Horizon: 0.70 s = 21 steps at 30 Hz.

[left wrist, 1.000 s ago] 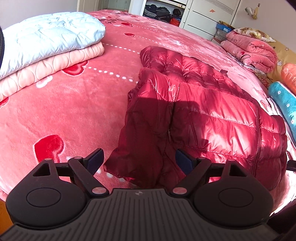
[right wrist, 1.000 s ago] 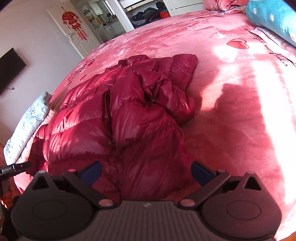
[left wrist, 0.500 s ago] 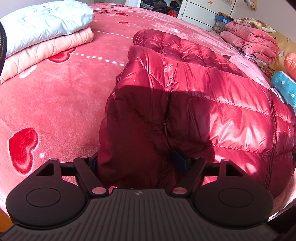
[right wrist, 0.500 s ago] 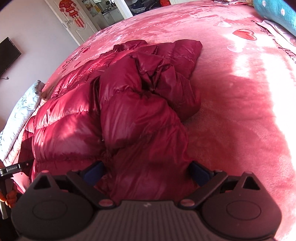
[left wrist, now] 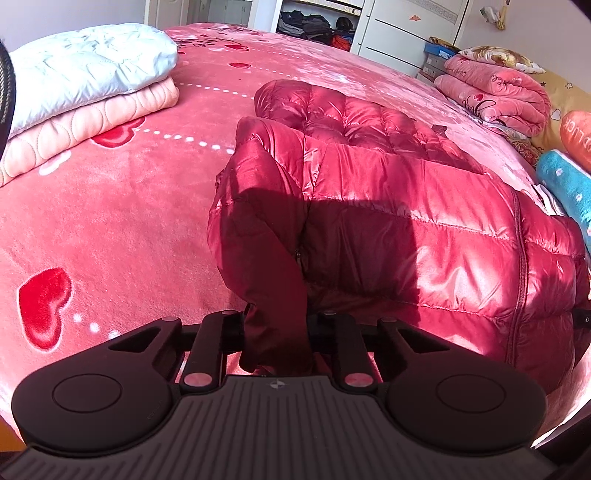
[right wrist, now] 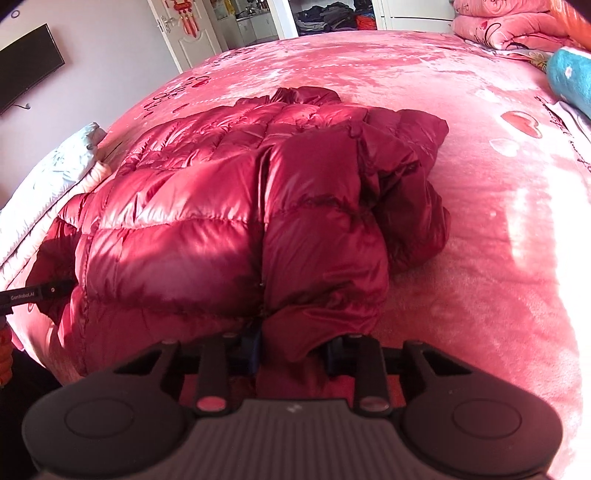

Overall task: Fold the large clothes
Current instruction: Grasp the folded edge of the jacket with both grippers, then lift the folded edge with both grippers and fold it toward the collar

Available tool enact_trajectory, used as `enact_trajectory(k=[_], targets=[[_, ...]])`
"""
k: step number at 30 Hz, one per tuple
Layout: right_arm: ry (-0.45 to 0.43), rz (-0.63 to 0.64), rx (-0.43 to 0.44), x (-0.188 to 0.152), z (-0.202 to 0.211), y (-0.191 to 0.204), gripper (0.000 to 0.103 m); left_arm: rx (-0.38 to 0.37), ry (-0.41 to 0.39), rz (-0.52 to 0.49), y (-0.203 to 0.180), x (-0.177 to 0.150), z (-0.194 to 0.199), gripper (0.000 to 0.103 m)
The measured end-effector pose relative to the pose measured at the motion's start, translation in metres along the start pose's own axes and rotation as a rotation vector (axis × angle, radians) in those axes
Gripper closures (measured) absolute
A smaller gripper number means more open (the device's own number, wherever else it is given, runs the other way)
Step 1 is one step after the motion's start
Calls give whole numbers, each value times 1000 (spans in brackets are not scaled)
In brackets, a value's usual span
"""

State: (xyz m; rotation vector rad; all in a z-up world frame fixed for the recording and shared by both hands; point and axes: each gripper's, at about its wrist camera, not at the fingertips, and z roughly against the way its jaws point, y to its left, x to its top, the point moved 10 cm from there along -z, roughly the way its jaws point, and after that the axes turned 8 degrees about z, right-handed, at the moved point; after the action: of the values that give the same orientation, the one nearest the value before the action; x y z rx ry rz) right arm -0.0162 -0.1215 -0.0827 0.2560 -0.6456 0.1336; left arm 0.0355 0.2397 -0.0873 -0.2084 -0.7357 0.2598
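Jacket (left wrist: 388,206) hem is bunching in both just-closed grippers, left (left wrist: 275,332) and right (right wrist: 291,350), and slippery fabric is likely sliding free during lifting.

A red puffer jacket (right wrist: 229,206) is lying rumpled on a pink blanket (right wrist: 480,229) printed with red hearts. At the bottom of the frame, the right gripper (right wrist: 291,350) is pinching the jacket's near edge; its jaws have just been closing, and a fold of red fabric is bunching between them. At the left edge, the tip of the other gripper (right wrist: 37,293) is reaching in beside the jacket. Folded quilts (right wrist: 48,184) are resting to the left, a teal pillow (right wrist: 572,79) at far right, and a white door (right wrist: 184,33) is standing behind.
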Motion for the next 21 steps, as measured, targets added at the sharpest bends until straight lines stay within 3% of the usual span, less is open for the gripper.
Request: enact_trajectory(k=[21], targets=[[-127,66,-13,44,37,19,88,-63,-66,78,-5,24,24,85]])
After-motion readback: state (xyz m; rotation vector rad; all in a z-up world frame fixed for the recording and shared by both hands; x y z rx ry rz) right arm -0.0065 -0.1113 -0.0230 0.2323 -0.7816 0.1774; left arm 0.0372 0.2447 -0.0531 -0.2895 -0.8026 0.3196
